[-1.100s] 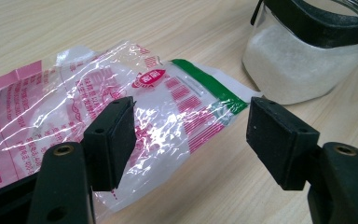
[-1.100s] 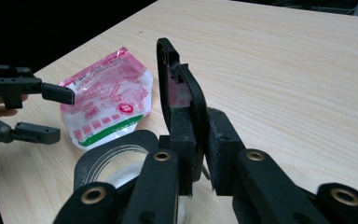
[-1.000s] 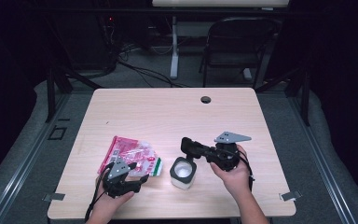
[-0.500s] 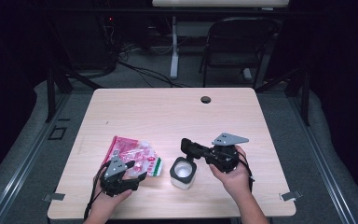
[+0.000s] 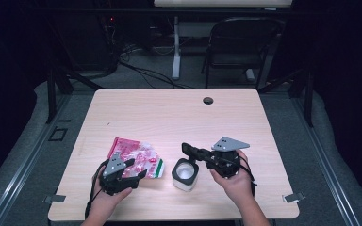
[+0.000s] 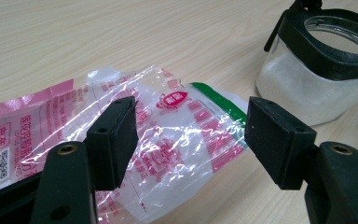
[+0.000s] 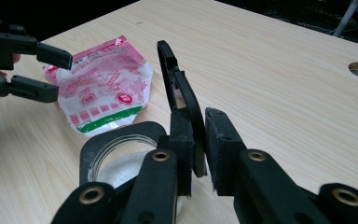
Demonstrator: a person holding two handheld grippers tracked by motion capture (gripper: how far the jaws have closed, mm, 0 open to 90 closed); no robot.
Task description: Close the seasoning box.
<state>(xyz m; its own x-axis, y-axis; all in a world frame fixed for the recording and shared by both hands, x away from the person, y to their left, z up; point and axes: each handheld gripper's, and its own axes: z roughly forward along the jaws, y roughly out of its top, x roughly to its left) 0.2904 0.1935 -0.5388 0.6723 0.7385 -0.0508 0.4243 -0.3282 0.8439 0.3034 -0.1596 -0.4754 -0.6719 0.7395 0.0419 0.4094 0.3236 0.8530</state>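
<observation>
The wooden table (image 5: pixel 169 117) lies bare across its far half, with the work crowded near the person's edge. The right hand (image 5: pixel 235 181) comes in low, its right gripper (image 7: pixel 196 140) level and pinching the upright black lid (image 7: pixel 179 88) hinged to the glass jar (image 5: pixel 185 174); those jaws have just eased slightly apart. The left gripper (image 6: pixel 189 140) hovers with fingers spread over the pink plastic bag (image 6: pixel 158 135), just beside the jar.

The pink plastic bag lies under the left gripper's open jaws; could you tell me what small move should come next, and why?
Probably lower the left gripper and close it on the pink bag: its jaws stand open just above the film, while the right gripper already grips the lid raised off the open jar.
</observation>
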